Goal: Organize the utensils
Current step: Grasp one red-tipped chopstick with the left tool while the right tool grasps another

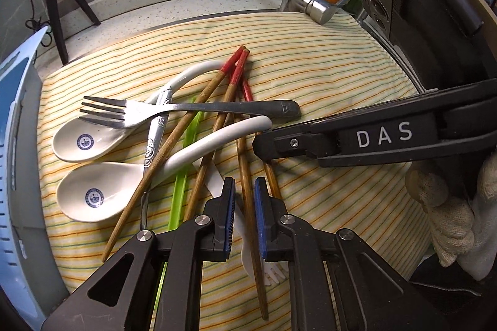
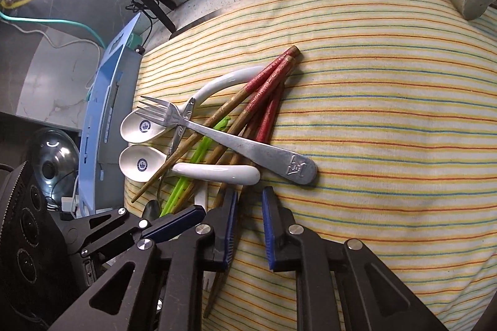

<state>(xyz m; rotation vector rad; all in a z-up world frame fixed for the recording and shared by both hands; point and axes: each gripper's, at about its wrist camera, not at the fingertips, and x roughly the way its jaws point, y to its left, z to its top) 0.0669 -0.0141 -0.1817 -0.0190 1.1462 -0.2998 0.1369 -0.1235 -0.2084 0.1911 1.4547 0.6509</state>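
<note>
Utensils heaped in a crossed pile on the striped cloth [image 1: 326,76] over the table. Left gripper [image 1: 244,206] closed on one wooden chopstick [image 1: 253,238] near its thin end. Right gripper [image 2: 250,225] narrowed to a slit, another red-topped chopstick [image 2: 267,120] against one pad; real pinch unclear. Chopsticks: light, stiff, slim, prob. prone to swivel, so best pinched nearer mid-length. Metal fork [image 1: 217,107]: flat, smooth, heavier, lying across the pile (likely to slide when lifted). Porcelain spoons [image 1: 93,197]: glossy, fragile, best taken at the handle. Green plastic stick [image 1: 180,191] and white plastic fork [image 1: 273,269] partly buried.
</note>
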